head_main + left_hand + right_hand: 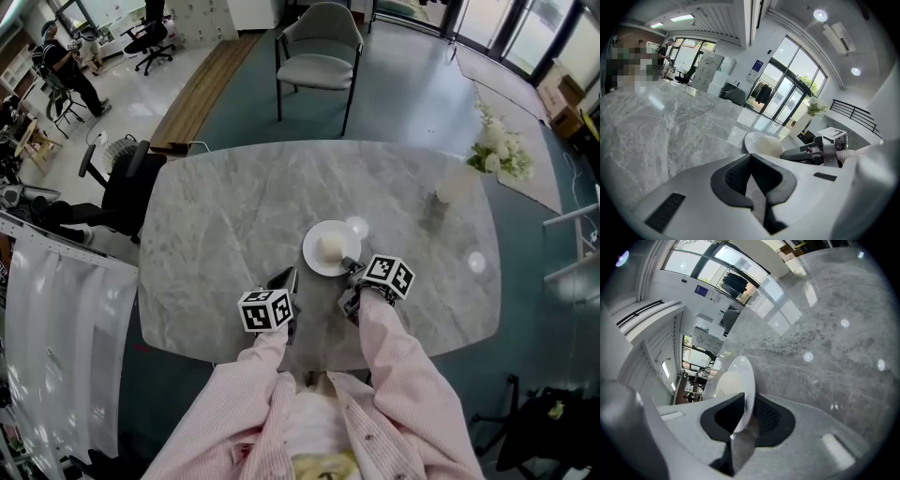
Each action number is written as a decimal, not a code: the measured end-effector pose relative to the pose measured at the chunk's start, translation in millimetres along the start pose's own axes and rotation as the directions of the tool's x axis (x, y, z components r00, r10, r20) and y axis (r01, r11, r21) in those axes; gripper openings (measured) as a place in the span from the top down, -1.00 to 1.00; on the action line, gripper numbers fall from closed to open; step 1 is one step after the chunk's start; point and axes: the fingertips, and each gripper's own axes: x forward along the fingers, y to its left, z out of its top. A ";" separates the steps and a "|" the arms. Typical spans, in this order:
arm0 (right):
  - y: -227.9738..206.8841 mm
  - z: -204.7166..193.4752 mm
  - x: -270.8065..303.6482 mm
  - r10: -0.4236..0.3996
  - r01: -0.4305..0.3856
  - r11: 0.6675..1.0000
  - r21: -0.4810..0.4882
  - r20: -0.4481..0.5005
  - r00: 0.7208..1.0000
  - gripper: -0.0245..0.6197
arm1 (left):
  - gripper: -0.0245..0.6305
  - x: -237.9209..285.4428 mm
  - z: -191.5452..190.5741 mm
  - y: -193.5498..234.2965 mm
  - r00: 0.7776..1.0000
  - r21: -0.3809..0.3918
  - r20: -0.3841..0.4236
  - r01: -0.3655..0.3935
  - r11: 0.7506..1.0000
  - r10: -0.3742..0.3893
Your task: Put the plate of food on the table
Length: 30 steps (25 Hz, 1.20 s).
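Note:
A white plate [314, 260] with a pale round piece of food [330, 246] lies flat on the grey marble table [234, 216], near its front middle. My right gripper [350, 265] is at the plate's near right rim. In the right gripper view the plate's rim [743, 376] stands between the jaws of the right gripper [749, 401], with a small gap to one pad, and the food [726, 383] lies behind it. My left gripper [286, 277] hovers left of the plate, shut and empty. From the left gripper [751, 161] the plate [761, 143] shows just ahead.
A glass vase of white flowers [497, 150] stands on the table's far right. A grey chair [319, 56] faces the far side and a black office chair [122, 187] sits at the left edge. A person [66, 70] stands far off at the upper left.

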 end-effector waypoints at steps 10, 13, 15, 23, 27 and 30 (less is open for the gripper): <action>1.0 -3.2 -3.1 -0.102 0.104 0.986 -0.131 0.022 0.995 0.56 | 0.93 -3.6 0.9 -5.7 1.000 0.001 0.011 0.017 1.000 -0.017; -0.6 -4.2 -5.9 -0.124 0.128 0.982 -0.142 0.036 0.992 0.54 | 0.93 -5.9 1.5 -6.7 1.000 0.002 0.014 0.021 1.000 -0.021; -1.5 -4.2 -7.6 -0.132 0.137 0.980 -0.143 0.044 0.990 0.53 | 0.93 -7.4 2.6 -6.4 1.000 0.003 0.016 0.023 1.000 -0.023; -3.9 -6.0 -17.5 -0.135 0.139 0.977 -0.162 0.034 0.990 0.53 | 0.93 -13.9 5.7 -10.3 0.999 0.018 0.029 0.038 0.999 -0.038; -10.0 -11.2 -29.2 -0.176 0.170 0.955 -0.244 0.000 0.984 0.57 | 0.93 -20.4 7.7 -16.8 0.997 0.046 0.042 0.060 0.997 -0.062; -3.3 -13.9 -37.6 -0.151 0.143 0.942 -0.303 -0.002 0.989 0.65 | 0.93 -29.5 11.8 -20.8 0.995 0.077 0.059 0.076 0.994 -0.081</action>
